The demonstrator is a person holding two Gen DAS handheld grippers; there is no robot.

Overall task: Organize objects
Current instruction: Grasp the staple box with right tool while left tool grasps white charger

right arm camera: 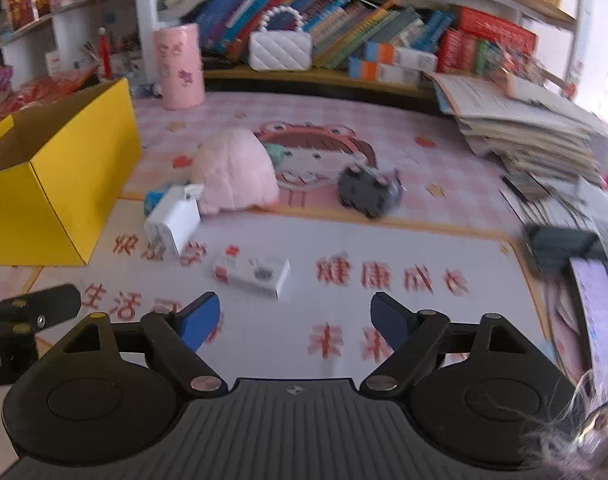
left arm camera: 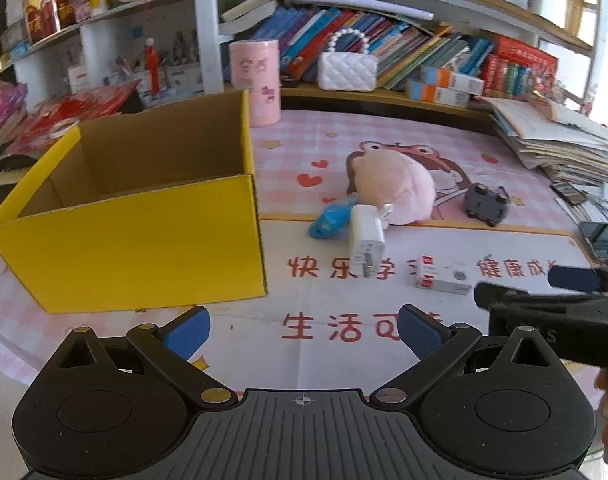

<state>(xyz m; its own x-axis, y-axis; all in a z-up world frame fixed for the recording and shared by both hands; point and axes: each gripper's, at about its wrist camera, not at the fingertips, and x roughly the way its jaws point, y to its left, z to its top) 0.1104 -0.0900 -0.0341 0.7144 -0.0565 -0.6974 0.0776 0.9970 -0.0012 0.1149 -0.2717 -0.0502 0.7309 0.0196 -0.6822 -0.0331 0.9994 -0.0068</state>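
Note:
An empty yellow cardboard box point(left arm camera: 144, 240) point(right arm camera: 56, 184) stands open on the left of the desk mat. Right of it lie a pink plush toy point(left arm camera: 395, 188) point(right arm camera: 236, 172), a blue toy point(left arm camera: 329, 220), a white charger point(left arm camera: 367, 240) point(right arm camera: 174, 224), a small white box with red marks point(left arm camera: 443, 278) point(right arm camera: 252, 274) and a dark toy car point(left arm camera: 485, 202) point(right arm camera: 369, 190). My left gripper point(left arm camera: 304, 332) is open and empty over the mat, in front of the box. My right gripper point(right arm camera: 296, 322) is open and empty, just short of the small white box.
A pink cylinder point(left arm camera: 256, 80) point(right arm camera: 180, 66) and a white quilted handbag point(left arm camera: 347, 70) point(right arm camera: 280, 50) stand at the back below shelves of books. A paper stack point(left arm camera: 555, 140) point(right arm camera: 523, 120) and a phone point(left arm camera: 601, 236) crowd the right edge.

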